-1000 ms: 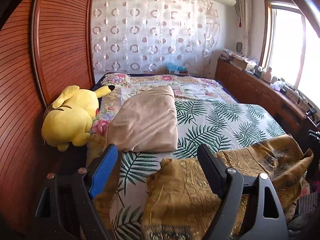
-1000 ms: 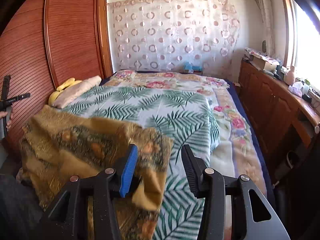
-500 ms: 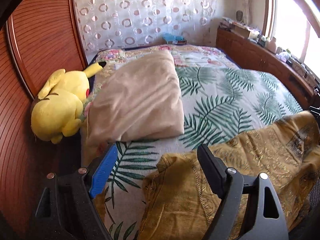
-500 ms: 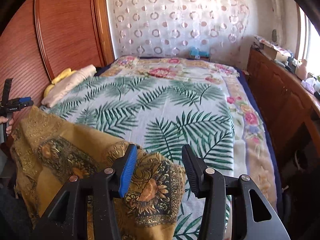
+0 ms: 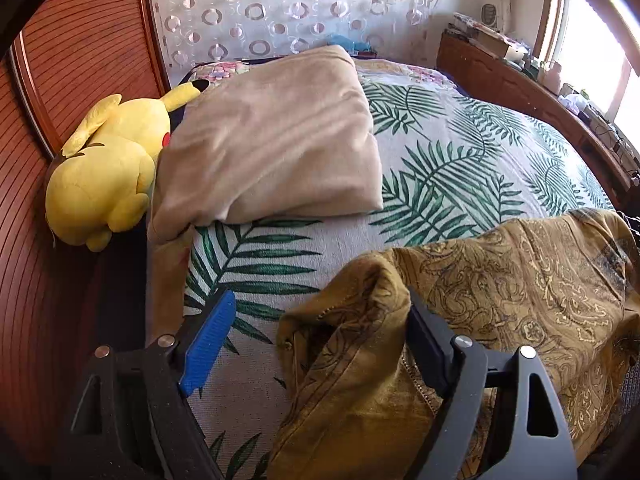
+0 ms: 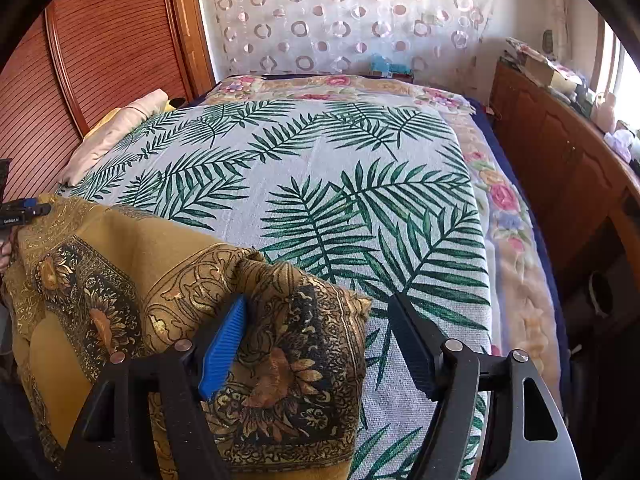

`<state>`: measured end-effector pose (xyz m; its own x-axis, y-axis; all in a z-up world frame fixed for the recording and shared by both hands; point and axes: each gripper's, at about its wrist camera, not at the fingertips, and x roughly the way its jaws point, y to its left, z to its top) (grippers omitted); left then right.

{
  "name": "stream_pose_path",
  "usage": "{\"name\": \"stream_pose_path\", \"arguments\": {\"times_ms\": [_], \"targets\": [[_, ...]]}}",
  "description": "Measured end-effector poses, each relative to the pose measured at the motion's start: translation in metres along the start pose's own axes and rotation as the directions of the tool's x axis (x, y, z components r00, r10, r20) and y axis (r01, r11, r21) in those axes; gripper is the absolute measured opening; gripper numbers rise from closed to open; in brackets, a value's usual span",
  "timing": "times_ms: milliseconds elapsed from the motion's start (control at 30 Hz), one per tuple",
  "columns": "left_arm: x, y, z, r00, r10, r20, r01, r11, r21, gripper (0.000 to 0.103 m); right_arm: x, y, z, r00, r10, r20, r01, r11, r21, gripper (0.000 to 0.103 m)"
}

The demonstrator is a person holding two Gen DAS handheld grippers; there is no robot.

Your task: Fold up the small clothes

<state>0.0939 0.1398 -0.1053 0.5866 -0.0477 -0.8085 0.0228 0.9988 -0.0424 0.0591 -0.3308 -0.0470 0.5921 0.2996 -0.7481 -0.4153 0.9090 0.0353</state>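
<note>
Tilting down over the bed, right claw opening, golden cloth between, left claw released.

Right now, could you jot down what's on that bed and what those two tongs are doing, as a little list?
Setting: bed with palm-leaf cover
Garment: mustard patterned cloth at the near edge, bunched, not yet folded
Left tongs: wide open, cloth corner between the fingers, not pinched
Right tongs: opening, cloth corner draped between the fingers
Also on bed: beige folded blanket
Beside blanket: yellow plush toy, against the wooden wall
Far end: curtain with ring pattern
</note>
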Motion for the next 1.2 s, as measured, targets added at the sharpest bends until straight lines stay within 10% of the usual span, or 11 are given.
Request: {"name": "stream_pose_path", "arguments": {"times_ms": [400, 667, 800, 1200], "targets": [[-0.002, 0.0, -0.003, 0.999, -0.039, 0.016, 0.039, 0.999, 0.002, 0.07, 0.005, 0.0, -0.011, 0.999, 0.046, 0.006, -0.046, 0.999, -0.007, 0.073], [-0.014, -0.013, -0.007, 0.994, -0.102, 0.023, 0.101, 0.994, 0.035, 0.024, -0.004, 0.013, -0.02, 0.993, 0.118, -0.006, -0.118, 0.992, -0.054, 0.034], [-0.039, -0.024, -0.013, 0.989, -0.11, 0.101, 0.105, 0.993, 0.046, 0.017, -0.016, 0.021, -0.027, 0.988, 0.153, 0.01, -0.152, 0.985, -0.075, 0.019], [-0.204, -0.049, 0.007, 0.871, -0.247, 0.425, 0.216, 0.969, 0.121, 0.015, -0.145, 0.042, -0.021, 0.947, 0.226, 0.23, -0.196, 0.97, -0.143, 0.015]]}}
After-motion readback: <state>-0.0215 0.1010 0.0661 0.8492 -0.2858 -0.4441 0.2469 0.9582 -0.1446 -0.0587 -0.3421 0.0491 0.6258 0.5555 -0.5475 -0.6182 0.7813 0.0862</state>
